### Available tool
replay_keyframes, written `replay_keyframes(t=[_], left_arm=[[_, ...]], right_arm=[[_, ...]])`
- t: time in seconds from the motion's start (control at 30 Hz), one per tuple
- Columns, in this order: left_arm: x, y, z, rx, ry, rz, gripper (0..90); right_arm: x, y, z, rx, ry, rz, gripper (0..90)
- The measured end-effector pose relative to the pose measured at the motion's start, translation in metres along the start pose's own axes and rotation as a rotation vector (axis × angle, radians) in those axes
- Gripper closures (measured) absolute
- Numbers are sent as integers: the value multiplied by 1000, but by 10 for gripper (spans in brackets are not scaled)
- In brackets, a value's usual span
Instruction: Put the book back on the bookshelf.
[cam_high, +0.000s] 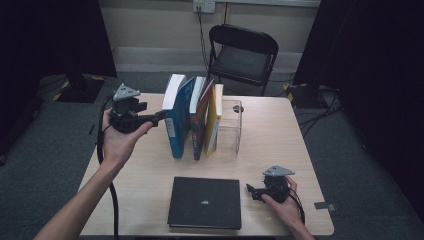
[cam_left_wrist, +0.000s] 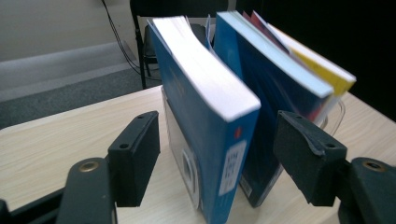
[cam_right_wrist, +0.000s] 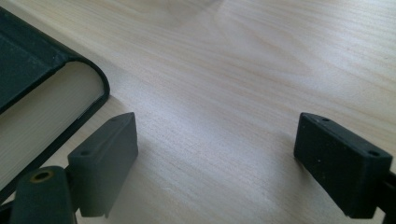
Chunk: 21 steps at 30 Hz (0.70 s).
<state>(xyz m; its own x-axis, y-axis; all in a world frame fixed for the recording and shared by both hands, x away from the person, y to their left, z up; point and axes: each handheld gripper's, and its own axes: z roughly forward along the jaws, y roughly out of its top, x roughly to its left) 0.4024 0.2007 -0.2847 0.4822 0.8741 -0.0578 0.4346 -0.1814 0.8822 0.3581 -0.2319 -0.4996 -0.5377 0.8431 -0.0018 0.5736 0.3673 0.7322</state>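
A: Where is the left gripper (cam_high: 161, 117)?

B: Held level in the left hand (cam_high: 120, 140), at the left end of the row of books. Its fingers (cam_left_wrist: 135, 156) stand apart on either side of the spine edge of the thick blue book (cam_left_wrist: 205, 140). In the left gripper view the book sits between them with a gap to each pad, so nothing is clamped.

A: And the book itself?

B: Upright on the table (cam_high: 280, 145), first from the left in the row, leaning a little toward its neighbours. White page block faces up, with a barcode label low on the spine. Next to it stands a second blue book (cam_left_wrist: 261, 93), then thin red-edged ones, then a yellow book (cam_left_wrist: 322, 70). The row rests against a clear plastic stand (cam_high: 232, 125) on its right.

A: Right gripper (cam_high: 250, 191)?

B: Low over the table at the near right, in the right hand (cam_high: 282, 202). Fingers (cam_right_wrist: 105, 161) wide apart, bare wood between them, holding nothing. It points toward the black book (cam_high: 205, 201), which lies flat at the near edge of the table; in the right gripper view its cover corner and page edges sit just beside the left-hand finger, whether touching I cannot tell.

A: Background?

B: A black folding chair (cam_high: 243, 55) beyond the far edge of the table.
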Motion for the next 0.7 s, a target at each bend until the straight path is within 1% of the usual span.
replay_keyframes(t=[0.03, 0.07, 0.13, 0.17, 0.2, 0.23, 0.3, 0.33, 0.37, 0.4, 0.43, 0.47, 0.5, 0.53, 0.6, 0.63, 0.67, 0.7], left_arm=[[-3, -11, -2, -3, -3, 6, 310], [-3, -11, -2, -3, -3, 6, 305], [-4, -24, -3, 2, -14, 31, 302], [-5, -39, 0, 9, -16, 20, 301], [-5, -39, 0, 9, -16, 20, 300], [-5, -44, 2, 28, -21, 22, 300], [-4, -64, 8, 51, -25, 9, 300], [-2, -71, 10, 57, -35, -8, 299], [0, -77, 11, 56, -43, -22, 296], [0, -77, 11, 56, -43, -22, 292], [2, -88, 13, 59, -35, -25, 294], [2, -88, 13, 59, -35, -25, 290], [3, -93, 15, 76, -34, -22, 283], [4, -97, 16, 78, -29, -32, 283], [8, -110, 18, 81, -44, -52, 269], [10, -116, 19, 96, -47, -54, 260], [12, -128, 22, 99, -34, -54, 254], [12, -132, 23, 112, -34, -51, 254]], right_arm=[[0, 0, 0, -1, -4, -2, 134], [0, 0, 0, -1, -4, -2, 134], [0, 0, 0, -2, -3, -4, 135], [0, 0, 0, -1, -5, -4, 136], [0, 0, 0, -1, -5, -4, 136], [0, 0, 0, -2, -5, -4, 137], [0, 0, 0, -2, -7, -3, 138], [0, 0, 0, -1, -7, -2, 138], [0, 1, 0, 2, -6, -4, 140], [0, 1, 0, 2, -6, -4, 140], [0, 1, 0, 5, -6, -3, 146], [0, 1, 0, 5, -6, -3, 146], [0, 1, 0, 4, -3, -7, 155], [0, 1, 0, 4, -3, -7, 155], [0, 3, -1, 4, -4, 0, 210], [0, 3, -1, 2, 1, 0, 214], [0, 3, -1, 5, 3, -3, 212], [1, 3, -1, 4, 1, -5, 212]])
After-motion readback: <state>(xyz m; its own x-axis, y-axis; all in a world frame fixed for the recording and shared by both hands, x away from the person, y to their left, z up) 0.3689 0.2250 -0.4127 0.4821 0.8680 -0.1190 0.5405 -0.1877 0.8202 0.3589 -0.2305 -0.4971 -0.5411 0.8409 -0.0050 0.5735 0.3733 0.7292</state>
